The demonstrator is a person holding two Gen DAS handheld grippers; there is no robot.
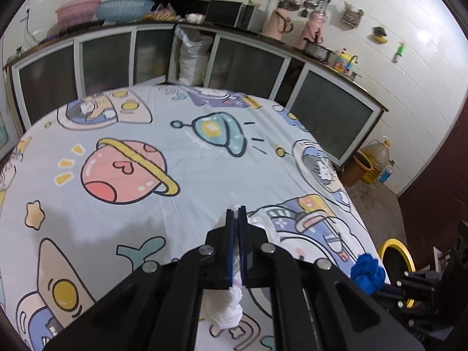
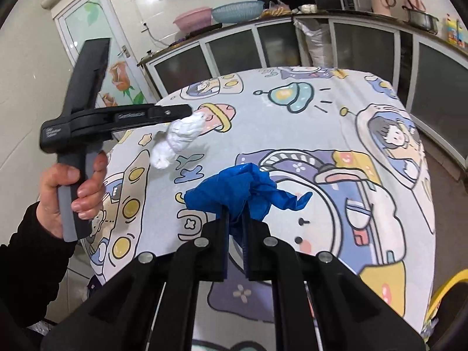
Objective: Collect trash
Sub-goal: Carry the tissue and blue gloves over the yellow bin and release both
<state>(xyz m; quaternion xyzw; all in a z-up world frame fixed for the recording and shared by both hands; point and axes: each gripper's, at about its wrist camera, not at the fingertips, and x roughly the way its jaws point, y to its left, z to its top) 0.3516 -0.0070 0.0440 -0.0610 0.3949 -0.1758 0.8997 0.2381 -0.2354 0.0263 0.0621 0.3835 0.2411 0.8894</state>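
My left gripper [image 1: 236,209] is shut on a crumpled white plastic bag [image 1: 225,307], which hangs below the fingers above the cartoon tablecloth [image 1: 146,122]. From the right wrist view the same left gripper [image 2: 190,111] shows side-on with the white bag [image 2: 178,140] dangling at its tip and a hand [image 2: 73,187] on its handle. My right gripper [image 2: 236,210] is shut on a crumpled blue plastic bag [image 2: 248,187], lifted over the tablecloth [image 2: 321,111]. That blue bag [image 1: 367,273] also shows at the lower right of the left wrist view.
A yellow-rimmed bin [image 1: 397,259] stands on the floor right of the table, its rim [image 2: 447,286] also in the right wrist view. Cabinets with glass doors [image 1: 242,64] run behind the table. An oil jug [image 1: 378,158] and a brown bucket [image 1: 358,168] sit on the floor.
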